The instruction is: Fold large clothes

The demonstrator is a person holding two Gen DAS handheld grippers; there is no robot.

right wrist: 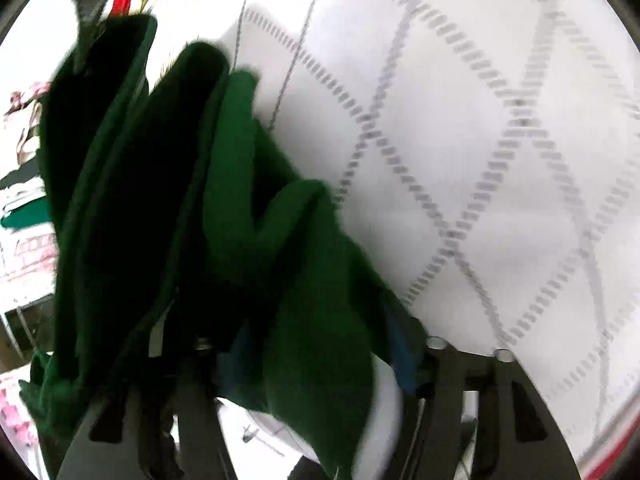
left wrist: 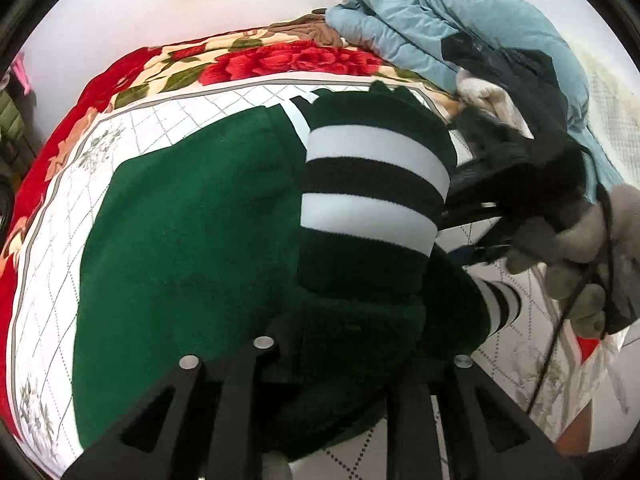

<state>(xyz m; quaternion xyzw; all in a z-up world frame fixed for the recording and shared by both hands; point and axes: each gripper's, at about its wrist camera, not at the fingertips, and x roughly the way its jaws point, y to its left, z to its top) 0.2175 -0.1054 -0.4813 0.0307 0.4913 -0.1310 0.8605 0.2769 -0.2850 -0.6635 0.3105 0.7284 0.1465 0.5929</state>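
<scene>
Left gripper (left wrist: 340,344) has green sweater (left wrist: 192,232) fabric bunched between its fingers; can't tell if clamped or let go. Right gripper (right wrist: 316,344) also has sweater (right wrist: 248,216) folds between its fingers, grip unclear. Sweater lies on white quilted sheet (left wrist: 80,184); striped sleeve (left wrist: 372,184) folded over its body. Blue jacket (left wrist: 432,20) further back.

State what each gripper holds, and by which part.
Right gripper: a bunched fold of the green sweater. Left gripper: sweater fabric lies between its jaws, near the striped sleeve; grip cannot be told.
</scene>
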